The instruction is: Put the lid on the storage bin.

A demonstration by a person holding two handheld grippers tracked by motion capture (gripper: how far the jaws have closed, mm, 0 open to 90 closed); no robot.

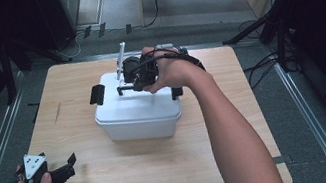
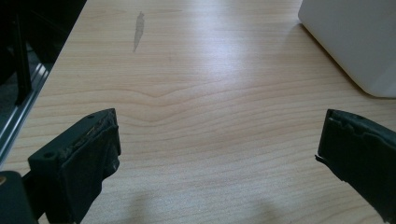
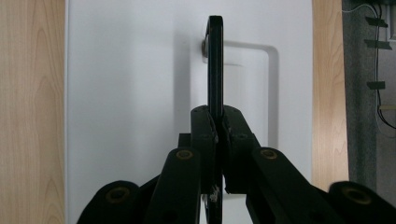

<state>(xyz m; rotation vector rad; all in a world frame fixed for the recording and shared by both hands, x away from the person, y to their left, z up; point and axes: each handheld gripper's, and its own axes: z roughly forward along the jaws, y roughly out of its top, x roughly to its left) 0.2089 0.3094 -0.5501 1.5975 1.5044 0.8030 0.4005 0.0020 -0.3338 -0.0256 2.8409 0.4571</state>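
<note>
right hand-held gripper [image 3: 215, 135] pinching the black handle [image 3: 215, 60] on top of the white box [image 1: 136, 111].

the right hand-held gripper's jaws are pressing together on the thin black handle, which is standing on edge over the lid of the white box, above a shallow moulded recess. the left hand-held gripper [image 1: 66, 170] is resting near the front left corner of the worktop [image 1: 116, 181], its jaws spreading wide with nothing between them. the box is sitting near the middle of the light wooden worktop, black latches at its two ends. a faint grey streak [image 2: 138, 30] is marking the wood to the left of the box. grey floor, metal rails and trailing cables are surrounding the worktop, with dark stands at the sides.
</note>
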